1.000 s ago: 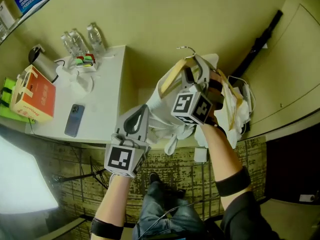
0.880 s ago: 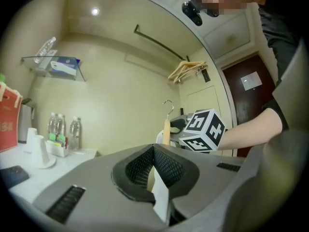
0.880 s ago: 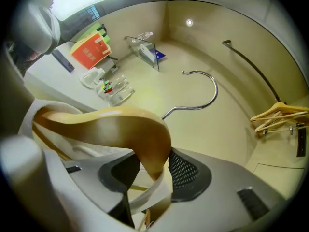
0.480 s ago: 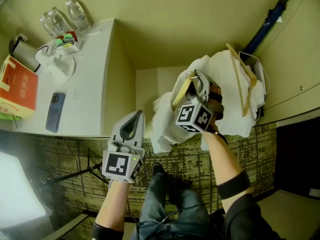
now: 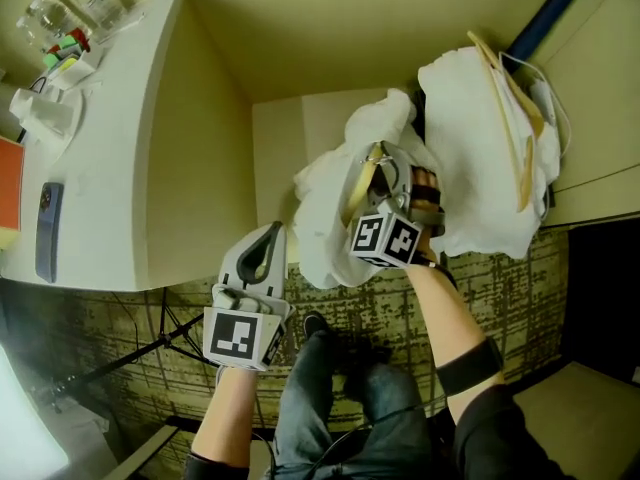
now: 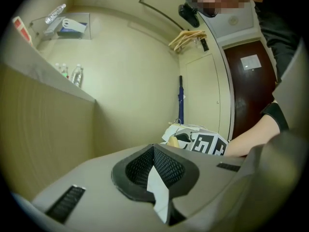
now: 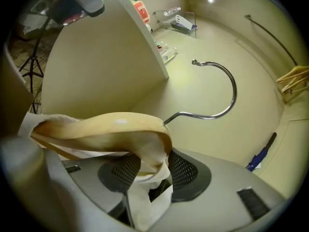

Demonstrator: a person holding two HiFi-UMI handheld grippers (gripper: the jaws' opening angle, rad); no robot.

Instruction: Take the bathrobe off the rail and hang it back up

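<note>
My right gripper (image 5: 388, 168) is shut on the neck of a wooden hanger (image 5: 359, 184) that carries the white bathrobe (image 5: 322, 223), which hangs bunched below it. In the right gripper view the hanger (image 7: 104, 128) lies across the jaws (image 7: 149, 170) with white cloth pinched between the pads. Its metal hook (image 7: 223, 93) points up, free of anything. My left gripper (image 5: 267, 233) stands shut and empty just left of the robe, apart from it; its closed jaws (image 6: 154, 151) fill the left gripper view. The rail (image 6: 161, 14) runs high on the wall.
A second white robe on a wooden hanger (image 5: 490, 158) lies at the right by a blue umbrella (image 5: 545, 8). A white desk (image 5: 110, 168) with a phone and bottles stands left. Bare wooden hangers (image 6: 188, 36) hang on the rail. A tripod stands on the patterned carpet.
The head view has swung right and down, so the desk slid left. The robe on its hanger stays in my right gripper. My left gripper now stands a little apart from the cloth.
</note>
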